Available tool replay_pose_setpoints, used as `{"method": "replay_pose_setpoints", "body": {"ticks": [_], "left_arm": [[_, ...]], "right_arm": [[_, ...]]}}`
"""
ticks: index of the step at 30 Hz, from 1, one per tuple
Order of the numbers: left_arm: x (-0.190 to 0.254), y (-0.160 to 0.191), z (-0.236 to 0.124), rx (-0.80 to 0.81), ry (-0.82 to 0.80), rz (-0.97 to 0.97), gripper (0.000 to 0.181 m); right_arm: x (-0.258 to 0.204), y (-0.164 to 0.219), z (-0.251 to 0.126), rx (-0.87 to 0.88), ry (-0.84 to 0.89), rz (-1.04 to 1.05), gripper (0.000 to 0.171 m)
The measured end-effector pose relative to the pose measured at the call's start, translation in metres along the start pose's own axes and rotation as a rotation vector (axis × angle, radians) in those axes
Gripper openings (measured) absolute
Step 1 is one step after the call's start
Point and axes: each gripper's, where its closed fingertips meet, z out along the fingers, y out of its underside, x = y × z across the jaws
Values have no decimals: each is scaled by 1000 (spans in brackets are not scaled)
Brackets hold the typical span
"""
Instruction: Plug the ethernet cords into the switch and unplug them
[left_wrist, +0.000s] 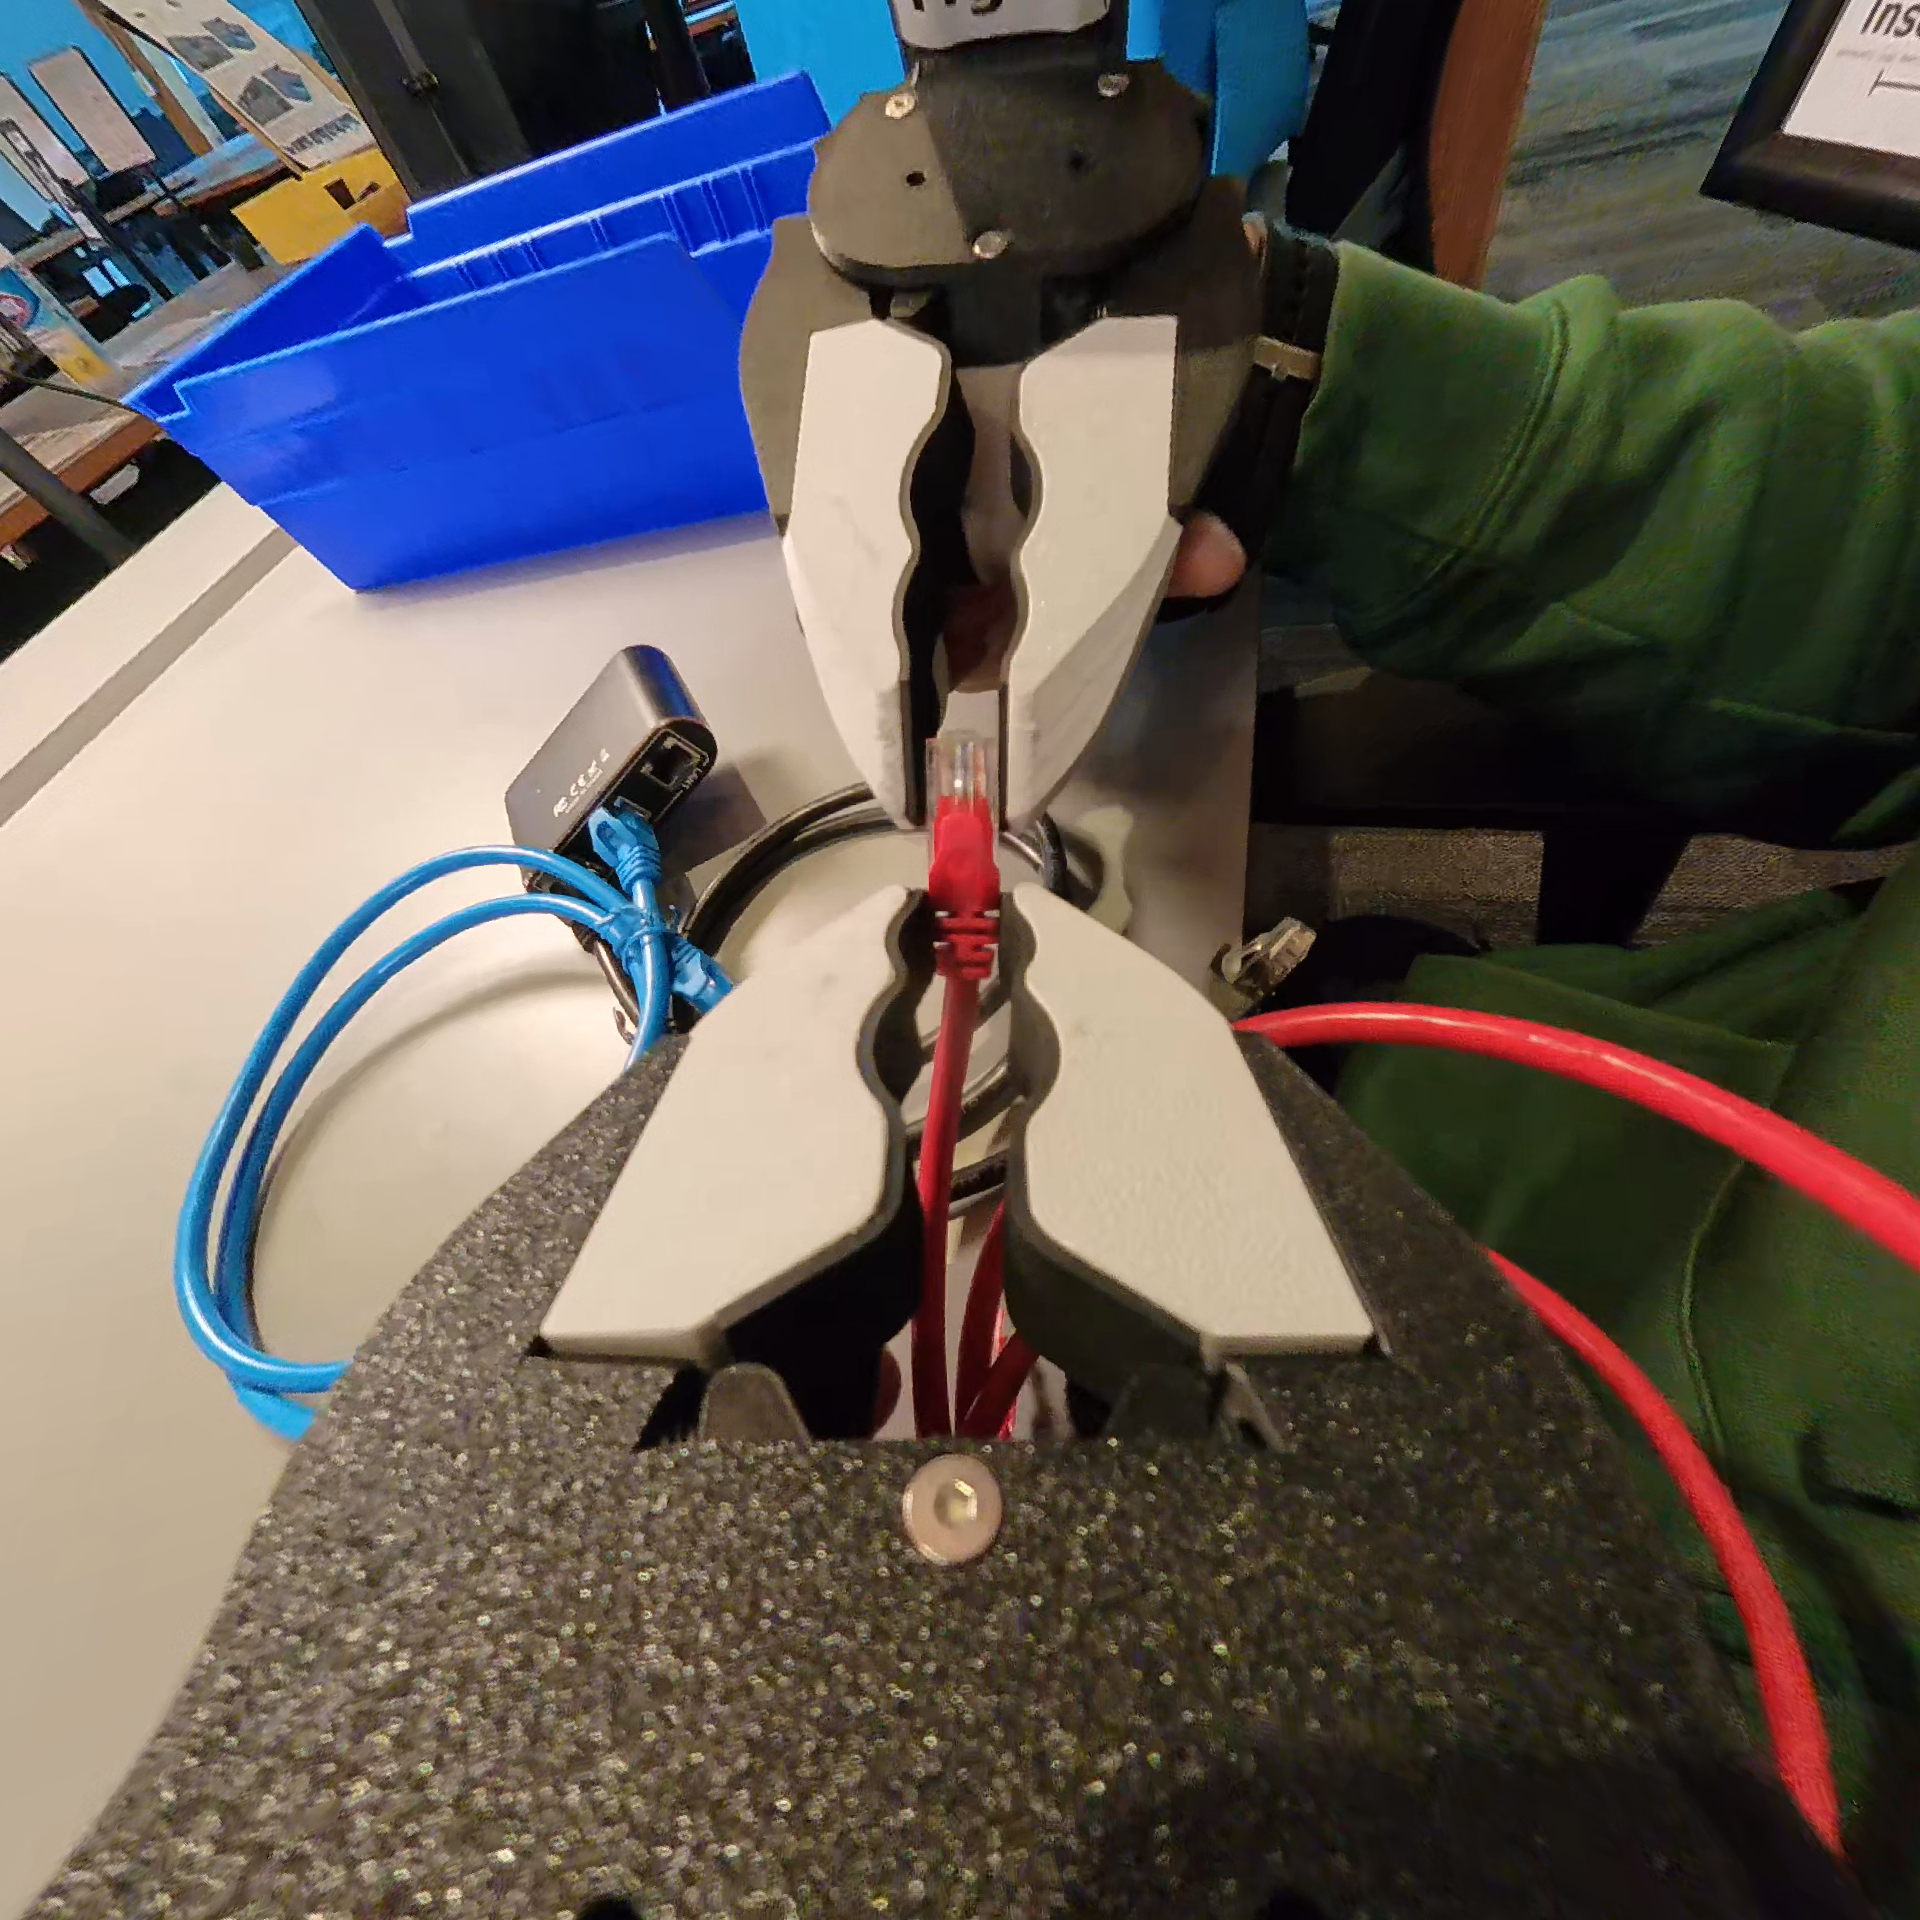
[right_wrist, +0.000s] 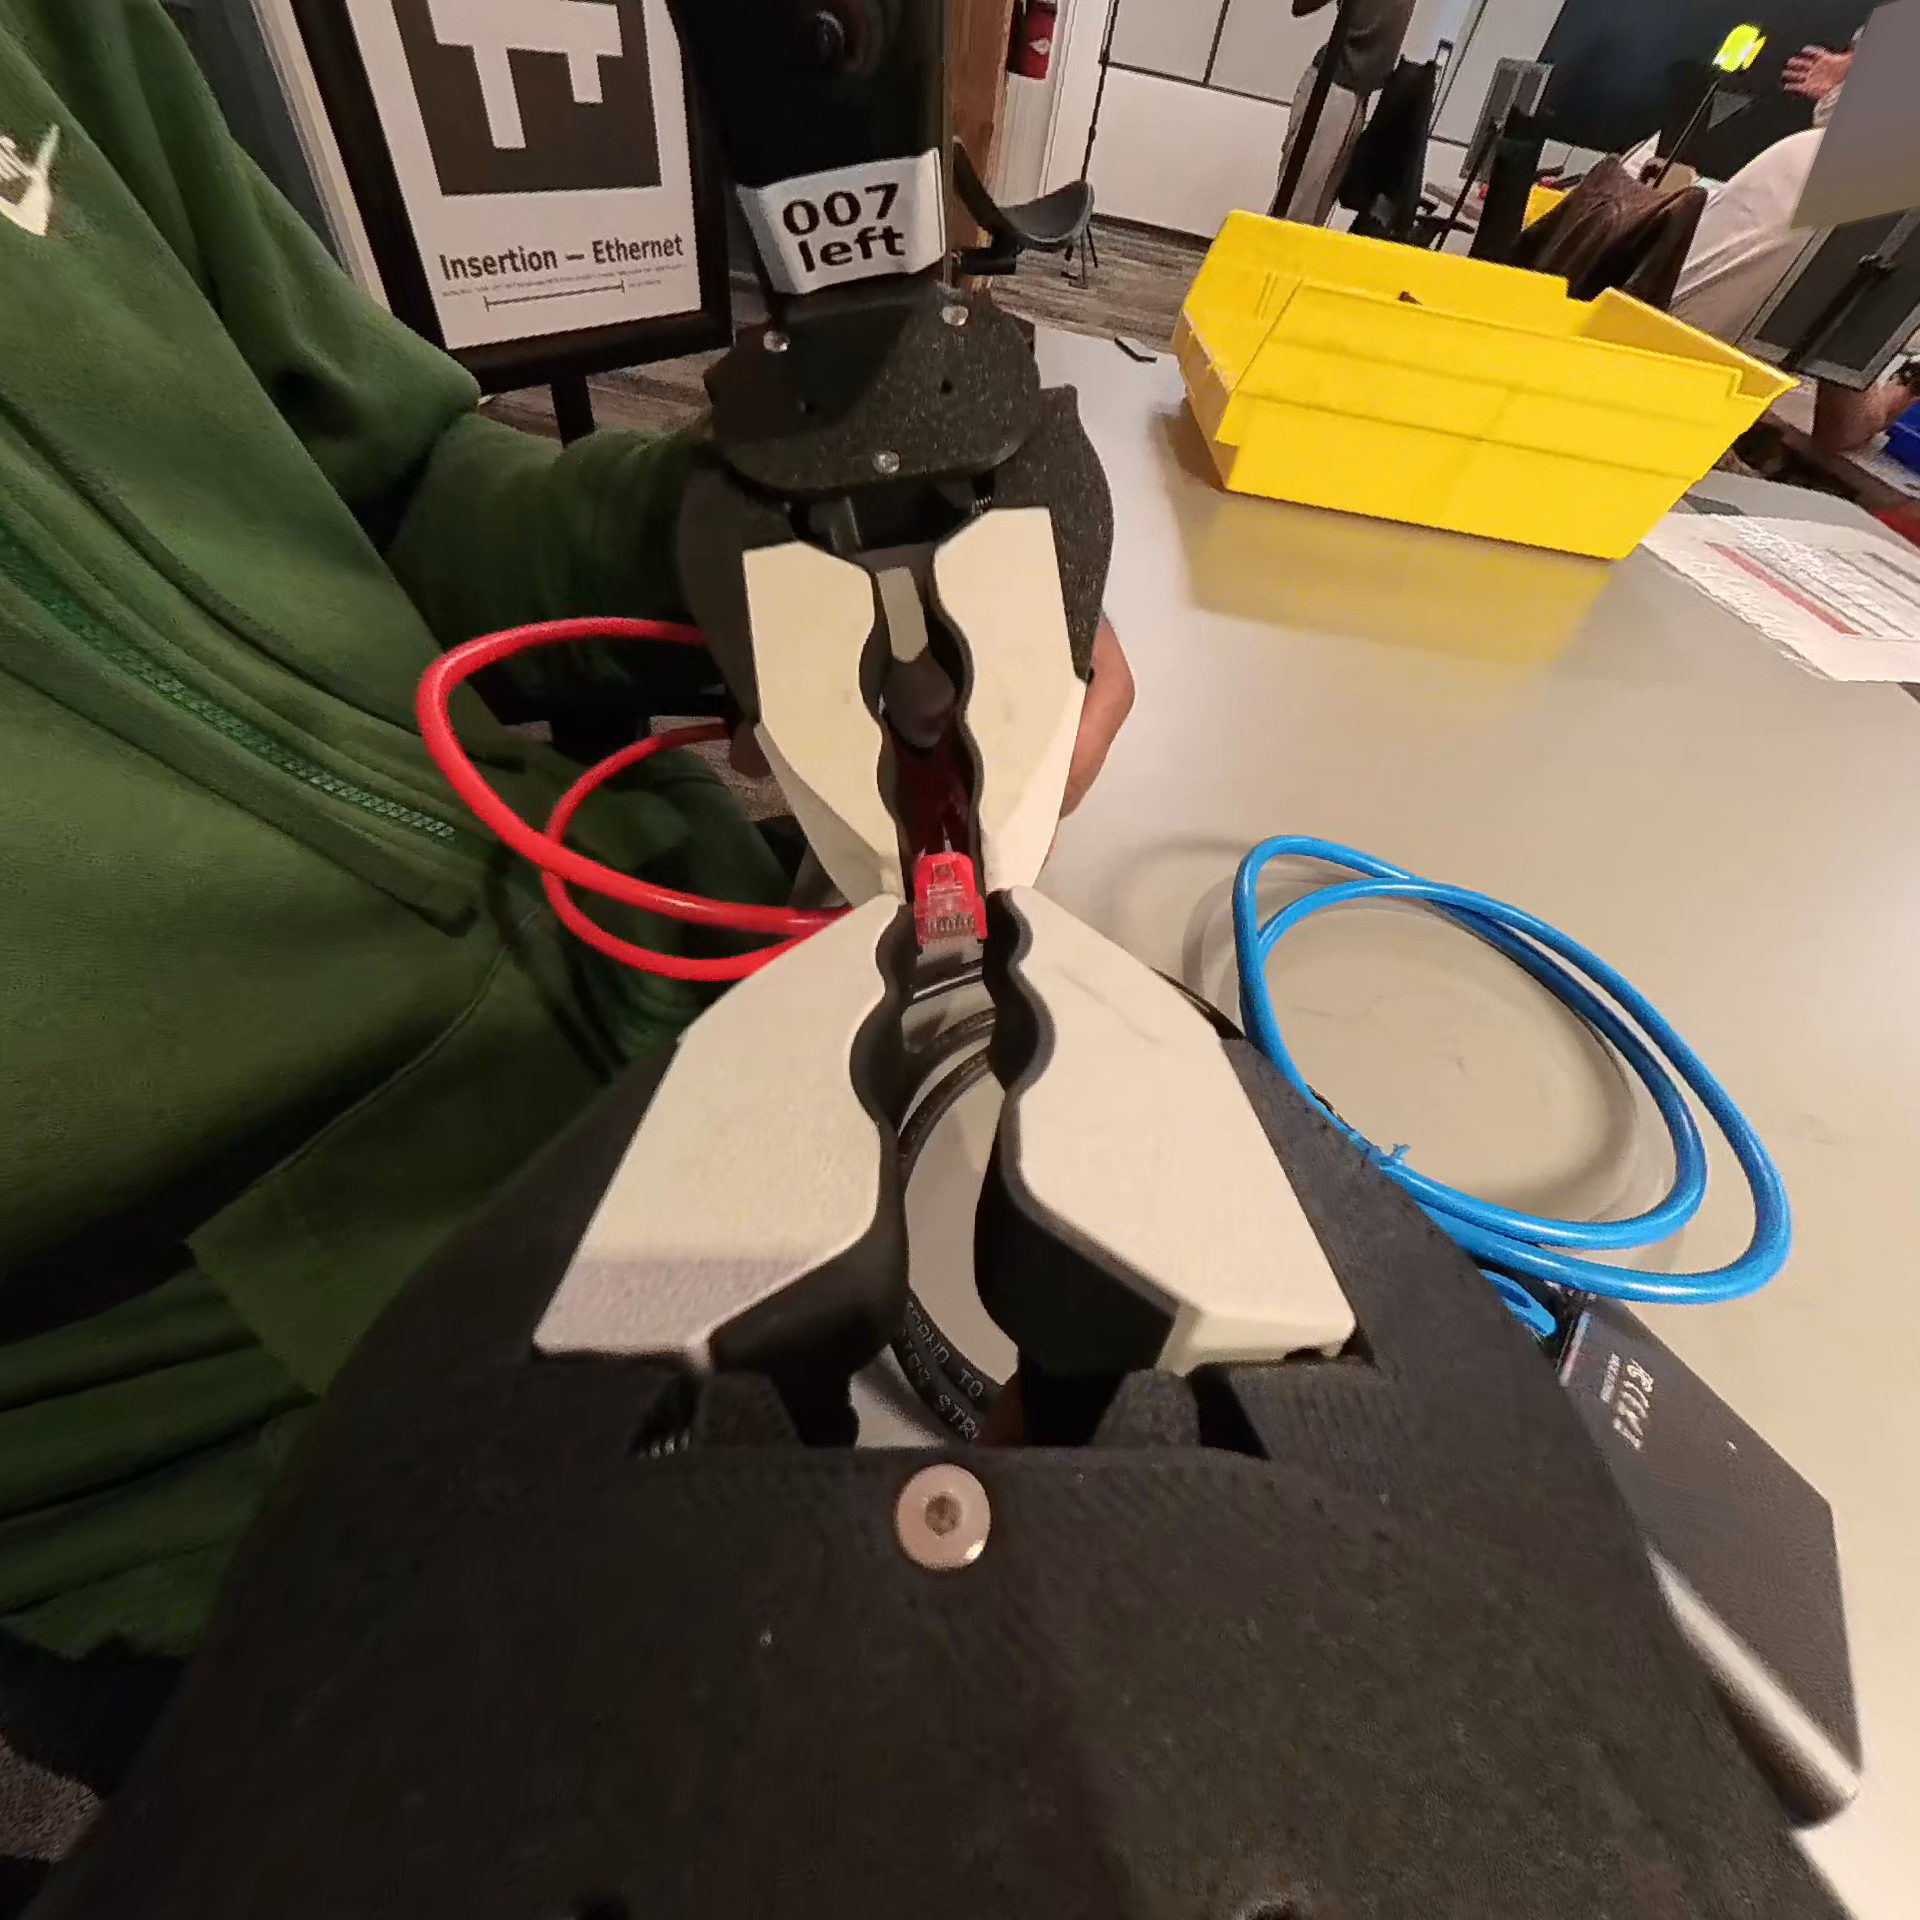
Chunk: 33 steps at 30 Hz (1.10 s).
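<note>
Between facing tongs: left tongs pinching red cord; right tongs ajar; switch left-view only.

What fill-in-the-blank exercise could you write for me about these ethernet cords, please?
The cord gripped by the left gripper is ___.
The blue cord is plugged into the black ___.
The bin in the right wrist view is ___.
Missing words: red; switch; yellow.
</note>
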Motion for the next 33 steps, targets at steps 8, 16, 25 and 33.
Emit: {"method": "replay_pose_setpoints", "body": {"ticks": [8,16,25,33], "left_arm": [[-12,6,5,-61,-103,0,12],[-24,11,7,-142,-172,-33,12],[-33,24,12,-243,-200,-70,12],[-35,37,10,-328,-209,-61,12]], "right_arm": [[19,22,-22,-154,139,23,34],[115,66,-82,-188,674,537,75],[118,83,-74,-189,649,722,53],[107,76,-51,-225,585,701,52]]}}
